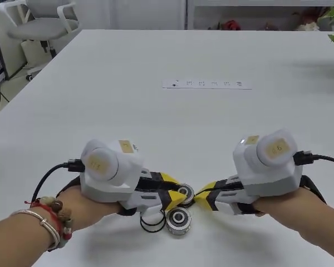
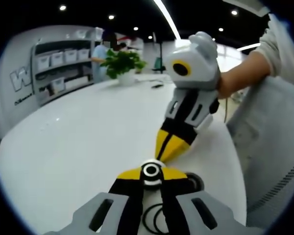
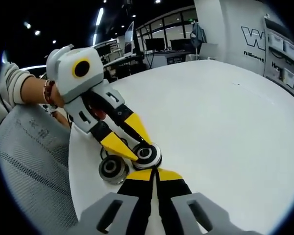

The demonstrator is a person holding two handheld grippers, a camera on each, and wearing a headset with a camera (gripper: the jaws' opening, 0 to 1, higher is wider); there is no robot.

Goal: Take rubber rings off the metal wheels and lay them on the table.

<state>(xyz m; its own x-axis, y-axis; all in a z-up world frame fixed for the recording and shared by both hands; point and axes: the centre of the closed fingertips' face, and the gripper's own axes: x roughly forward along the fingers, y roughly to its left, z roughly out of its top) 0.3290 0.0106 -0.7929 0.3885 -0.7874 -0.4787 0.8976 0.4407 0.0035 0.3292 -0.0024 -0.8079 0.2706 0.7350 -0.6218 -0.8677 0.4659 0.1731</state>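
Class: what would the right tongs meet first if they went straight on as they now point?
The metal wheel clamped in the left tongs; it sits right at the tips of the right tongs.

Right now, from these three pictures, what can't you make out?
Black rubber rings on the white table: head view, the left tongs overlap them, so no sure count.
Small silver metal wheel clamped in the left tongs: right gripper view, too small to tell if it wears a ring.
Right tongs: right gripper view, closed tips hide whether they pinch anything.
Marks on the white strip: head view, too small to read.
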